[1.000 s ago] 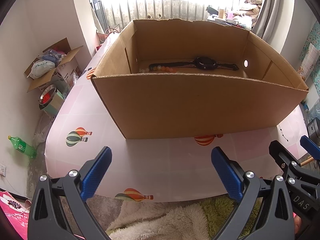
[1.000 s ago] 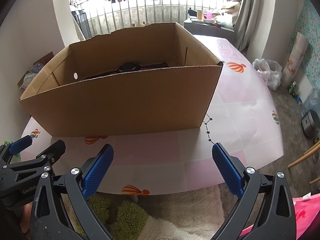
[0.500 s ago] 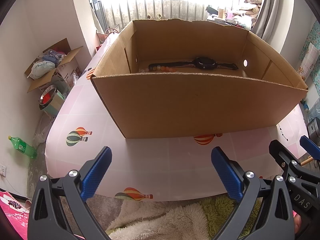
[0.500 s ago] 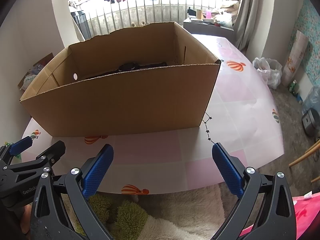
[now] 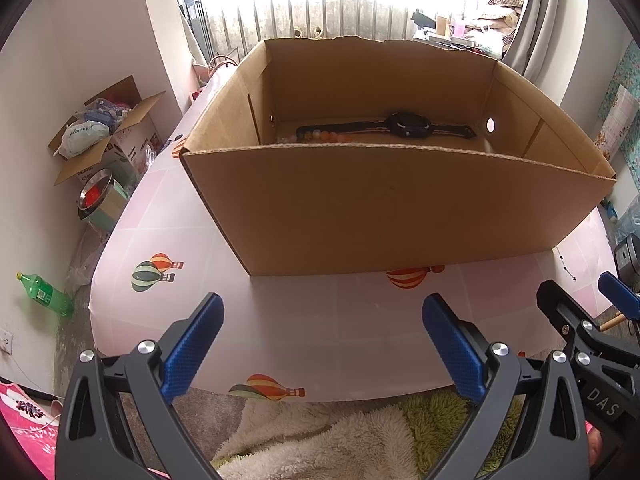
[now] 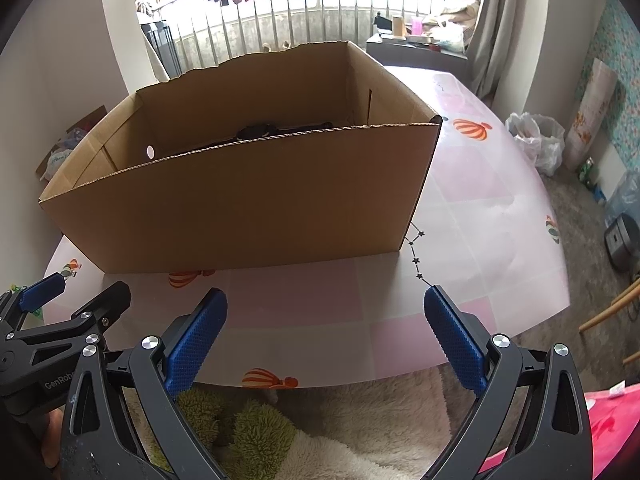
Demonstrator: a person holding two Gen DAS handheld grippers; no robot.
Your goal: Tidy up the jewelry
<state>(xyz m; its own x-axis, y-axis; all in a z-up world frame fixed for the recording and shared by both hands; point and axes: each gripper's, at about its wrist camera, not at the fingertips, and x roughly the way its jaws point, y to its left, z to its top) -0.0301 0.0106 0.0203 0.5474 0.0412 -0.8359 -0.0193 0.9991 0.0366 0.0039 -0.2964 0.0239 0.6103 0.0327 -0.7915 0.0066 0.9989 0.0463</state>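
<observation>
An open cardboard box stands on the pink table; it also shows in the right wrist view. Inside, along the far wall, lie a black watch and a string of pastel beads. The right wrist view shows only the top of the watch. My left gripper is open and empty, hovering over the table's near edge in front of the box. My right gripper is open and empty, beside it to the right. A thin chain with small black stars lies on the table by the box's right corner.
The table has a pink checked cover with balloon prints. A fluffy rug lies below its near edge. On the floor to the left are a box of clutter, a metal bowl and a green bottle.
</observation>
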